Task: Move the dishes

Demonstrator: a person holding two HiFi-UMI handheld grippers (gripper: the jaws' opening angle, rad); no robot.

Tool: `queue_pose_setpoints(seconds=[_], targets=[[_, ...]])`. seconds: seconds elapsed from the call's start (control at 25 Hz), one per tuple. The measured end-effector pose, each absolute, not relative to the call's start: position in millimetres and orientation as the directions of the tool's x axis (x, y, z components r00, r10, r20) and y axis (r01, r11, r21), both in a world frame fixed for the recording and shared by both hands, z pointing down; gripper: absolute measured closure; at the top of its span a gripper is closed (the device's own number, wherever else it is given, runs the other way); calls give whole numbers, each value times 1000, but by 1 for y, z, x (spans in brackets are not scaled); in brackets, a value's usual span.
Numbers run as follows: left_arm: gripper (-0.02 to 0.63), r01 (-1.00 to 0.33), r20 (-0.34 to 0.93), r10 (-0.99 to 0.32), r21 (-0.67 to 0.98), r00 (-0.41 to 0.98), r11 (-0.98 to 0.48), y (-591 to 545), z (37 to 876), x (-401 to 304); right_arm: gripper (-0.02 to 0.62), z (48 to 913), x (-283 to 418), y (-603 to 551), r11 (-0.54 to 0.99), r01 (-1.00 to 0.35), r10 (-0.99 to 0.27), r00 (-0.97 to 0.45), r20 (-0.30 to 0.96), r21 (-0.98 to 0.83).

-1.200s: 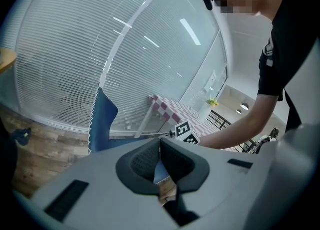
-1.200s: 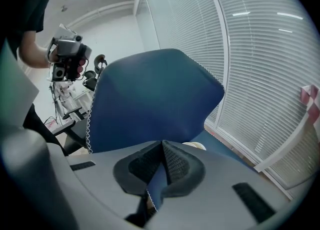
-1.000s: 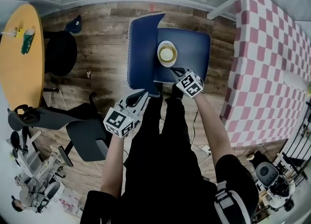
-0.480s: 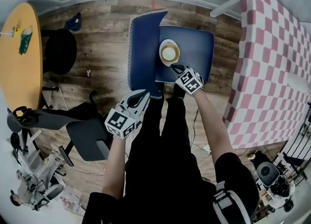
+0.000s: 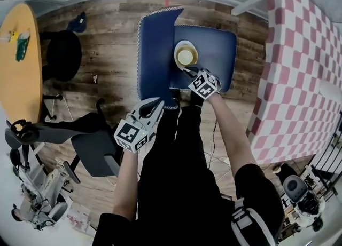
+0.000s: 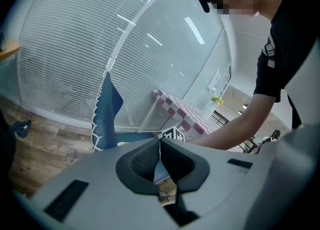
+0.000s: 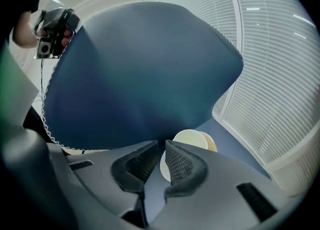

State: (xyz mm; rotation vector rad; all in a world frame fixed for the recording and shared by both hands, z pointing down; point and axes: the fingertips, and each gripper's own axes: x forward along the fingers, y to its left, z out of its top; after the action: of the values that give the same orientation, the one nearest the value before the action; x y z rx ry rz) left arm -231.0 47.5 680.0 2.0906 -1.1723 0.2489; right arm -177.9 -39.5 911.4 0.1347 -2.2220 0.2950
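Floor: brown wooden planks (image 5: 112, 42).
Seat: blue padded chair (image 5: 216, 53) bears the cream round plate (image 5: 184, 44) with a yellowish dish (image 5: 185, 57) on it.
Right gripper (image 5: 187, 70): just beside the plate's near rim; jaws just opened narrowly, nothing between.
Left gripper (image 5: 157, 102): jaws together, empty.

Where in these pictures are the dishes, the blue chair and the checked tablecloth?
dishes (image 5: 185, 57), head view, on their yellowish middle.
blue chair (image 5: 216, 53), head view, on the bare seat right of the dishes.
checked tablecloth (image 5: 299, 79), head view, on the middle of the cloth.

obstacle: chair back (image 5: 155, 53) beside dishes (image 5: 185, 56) | free: seat (image 5: 215, 53) far side
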Motion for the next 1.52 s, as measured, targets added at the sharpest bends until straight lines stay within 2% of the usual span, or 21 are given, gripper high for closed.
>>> queue_pose_setpoints(seconds=[0.28, 1.0, 1.52], targets=[[581, -802, 485, -658, 491, 577, -341, 50, 692, -221, 526, 936, -182, -49, 971, -213, -42, -588, 808, -104], [581, -782, 451, -661, 509, 599, -361, 49, 697, -223, 526, 988, -195, -59, 983, -178, -46, -482, 875, -46], [581, -767, 446, -649, 529, 616, -364, 50, 696, -224, 552, 977, -197, -67, 988, -150, -85, -456, 886, 17]])
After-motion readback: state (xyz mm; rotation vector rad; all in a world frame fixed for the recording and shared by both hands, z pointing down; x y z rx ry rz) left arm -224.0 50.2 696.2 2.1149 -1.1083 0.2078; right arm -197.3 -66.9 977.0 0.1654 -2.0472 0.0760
